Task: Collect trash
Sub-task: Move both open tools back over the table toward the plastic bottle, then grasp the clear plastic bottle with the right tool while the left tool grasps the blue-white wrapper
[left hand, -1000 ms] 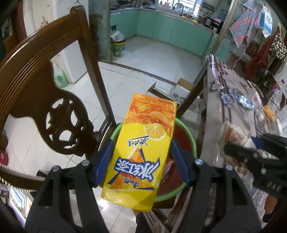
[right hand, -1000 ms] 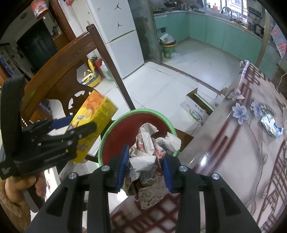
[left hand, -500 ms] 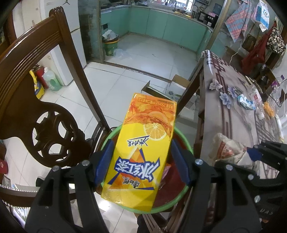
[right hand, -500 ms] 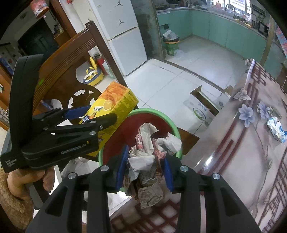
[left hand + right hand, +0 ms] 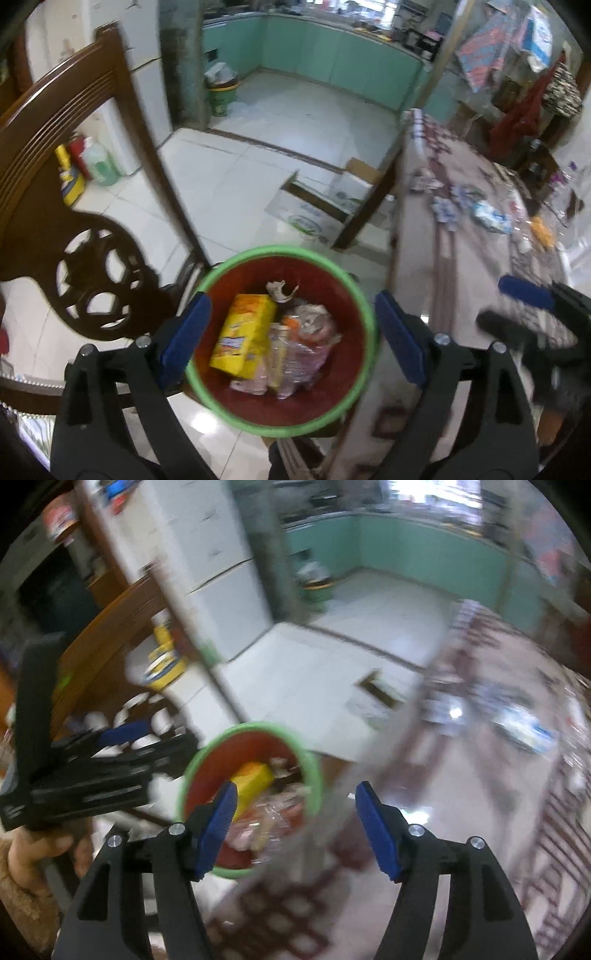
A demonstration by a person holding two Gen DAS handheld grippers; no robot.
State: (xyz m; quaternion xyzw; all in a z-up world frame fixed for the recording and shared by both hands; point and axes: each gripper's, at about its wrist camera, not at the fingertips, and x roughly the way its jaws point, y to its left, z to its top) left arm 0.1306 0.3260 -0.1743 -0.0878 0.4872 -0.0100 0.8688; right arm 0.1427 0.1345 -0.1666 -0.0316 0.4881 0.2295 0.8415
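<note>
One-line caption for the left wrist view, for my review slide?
Left claw opening, empty, above the green-rimmed bin holding a yellow carton and crumpled wrappers.

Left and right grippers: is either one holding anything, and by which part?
Nothing is held. Both the left gripper and right gripper are opening, empty; the yellow carton lies in the bin.

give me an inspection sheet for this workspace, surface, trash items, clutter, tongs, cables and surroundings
Surface: patterned table, glossy, at the right.
Job's things: yellow drink carton and crumpled wrappers lie inside the red bin with the green rim.
Clutter: small wrappers on the far table; cardboard box on the floor.
Tongs: left tongs and right tongs are both opening, nothing between the pads.
Cables: nothing seen.
Surroundings: carved wooden chair, white tiled floor, green kitchen cabinets.
</note>
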